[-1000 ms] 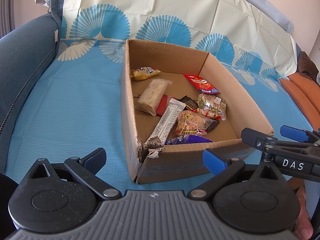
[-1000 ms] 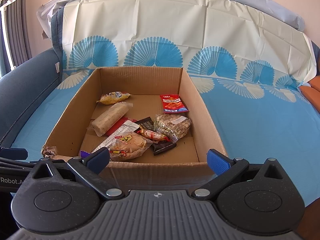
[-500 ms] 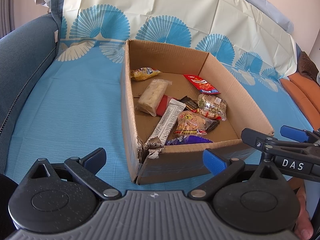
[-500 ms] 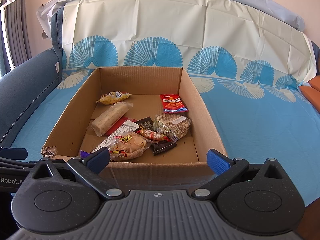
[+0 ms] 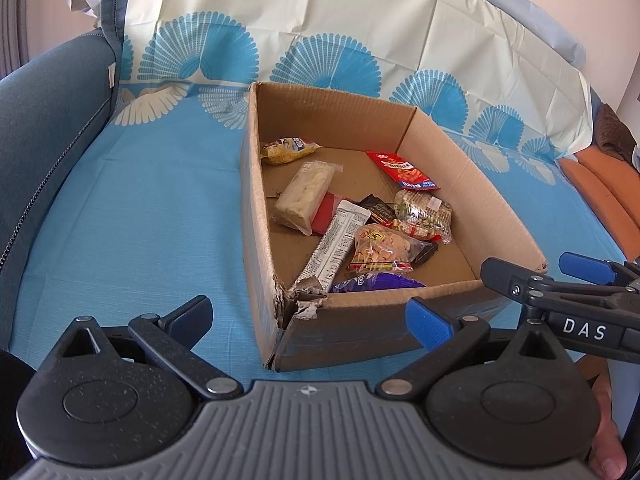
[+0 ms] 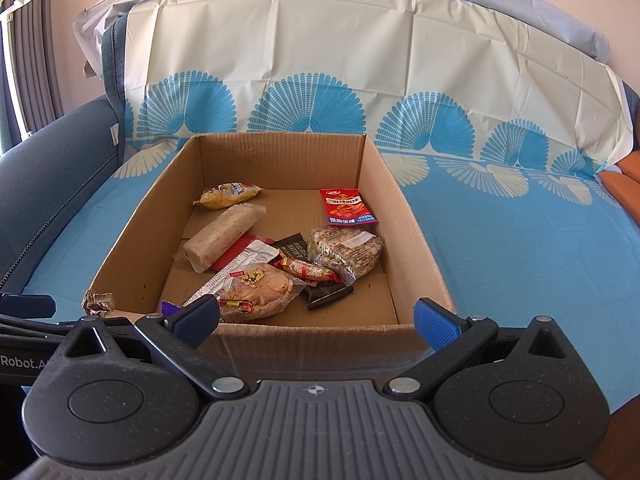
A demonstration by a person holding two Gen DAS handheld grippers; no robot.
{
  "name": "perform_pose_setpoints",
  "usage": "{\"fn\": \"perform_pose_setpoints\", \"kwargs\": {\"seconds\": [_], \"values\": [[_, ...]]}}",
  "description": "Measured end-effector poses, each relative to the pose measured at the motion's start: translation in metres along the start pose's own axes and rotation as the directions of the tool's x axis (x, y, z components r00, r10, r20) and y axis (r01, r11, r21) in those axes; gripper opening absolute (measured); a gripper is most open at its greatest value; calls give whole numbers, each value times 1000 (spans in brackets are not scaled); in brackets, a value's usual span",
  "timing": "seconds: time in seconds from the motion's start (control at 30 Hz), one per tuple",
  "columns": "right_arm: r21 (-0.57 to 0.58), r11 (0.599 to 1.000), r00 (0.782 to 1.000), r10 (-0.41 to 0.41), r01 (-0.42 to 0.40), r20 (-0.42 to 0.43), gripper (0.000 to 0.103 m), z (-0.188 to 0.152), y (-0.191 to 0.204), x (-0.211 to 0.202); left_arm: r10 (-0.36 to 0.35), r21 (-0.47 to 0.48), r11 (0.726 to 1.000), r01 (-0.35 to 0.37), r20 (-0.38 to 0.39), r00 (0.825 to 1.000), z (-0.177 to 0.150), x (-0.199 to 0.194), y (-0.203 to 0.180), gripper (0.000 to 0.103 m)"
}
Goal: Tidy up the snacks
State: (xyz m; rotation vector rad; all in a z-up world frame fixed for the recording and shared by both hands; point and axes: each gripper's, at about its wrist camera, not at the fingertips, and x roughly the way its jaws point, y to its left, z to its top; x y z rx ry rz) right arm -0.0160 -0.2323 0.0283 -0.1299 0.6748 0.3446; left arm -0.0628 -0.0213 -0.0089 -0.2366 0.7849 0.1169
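An open cardboard box (image 6: pixel 412 236) sits on a blue cloth. It also shows in the left wrist view (image 5: pixel 250 200). Inside lie several snacks: a red packet (image 6: pixel 345 207), a yellow packet (image 6: pixel 228 195), a pale wafer bar (image 6: pixel 220 236), a green cracker pack (image 6: pixel 346 248), a round biscuit pack (image 6: pixel 260 290) and a silver bar (image 5: pixel 336 246). My left gripper (image 5: pixel 308 318) is open and empty in front of the box's torn near-left corner. My right gripper (image 6: pixel 316 318) is open and empty at the box's near wall.
The blue cloth (image 5: pixel 140 208) covers a sofa seat and its back. A dark blue armrest (image 5: pixel 36 120) rises at the left. Orange cushions (image 5: pixel 600 188) lie at the far right. The right gripper's arm (image 5: pixel 560 296) shows in the left wrist view.
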Motion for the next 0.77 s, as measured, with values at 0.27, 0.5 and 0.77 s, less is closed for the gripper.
{"fn": "perform_pose_setpoints", "kwargs": {"seconds": [0.27,0.5,0.77], "values": [[2,1000,1000,1,-1,0,102,0,0,0,-2,-4,1000,2,2,1000,0,0,1,103],[14,1000,1000,1,-1,4,102,1,3,2,-13,-11,1000,13,12,1000,2,2,3,103],[67,998,1000,12,-13,13,102,5,-4,4,-23,7,1000,23,33,999,5,5,2,103]]}}
